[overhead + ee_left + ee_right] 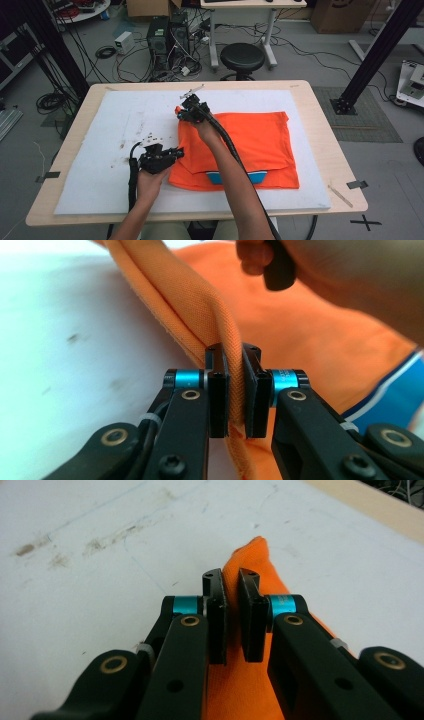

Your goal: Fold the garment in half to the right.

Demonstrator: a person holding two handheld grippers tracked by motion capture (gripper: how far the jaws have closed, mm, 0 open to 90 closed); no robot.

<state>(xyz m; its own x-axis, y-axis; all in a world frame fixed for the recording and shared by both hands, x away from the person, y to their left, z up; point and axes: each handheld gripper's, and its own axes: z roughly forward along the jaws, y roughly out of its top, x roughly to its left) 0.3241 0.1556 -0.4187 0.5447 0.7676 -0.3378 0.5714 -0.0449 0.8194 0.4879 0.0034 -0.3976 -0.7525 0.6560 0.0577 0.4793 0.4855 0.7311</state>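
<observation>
The orange T-shirt (pixel 250 145) lies folded on the white foam pad (pixel 100 150) that covers the wooden table (pixel 325 130), with a blue-and-white band (pixel 235 177) exposed at its near edge. The left gripper (pixel 176 151) is clamped on the shirt's left edge, where a doubled fold of fabric (pixel 235 365) rises between its pads and runs up and away from them. The right gripper (pixel 186 114) is clamped on the far left corner of the shirt (pixel 247 565), and the corner tip projects just beyond its jaw ends. The remaining cloth extends to the right of both grippers. The right forearm (pixel 235 175) crosses over the shirt.
</observation>
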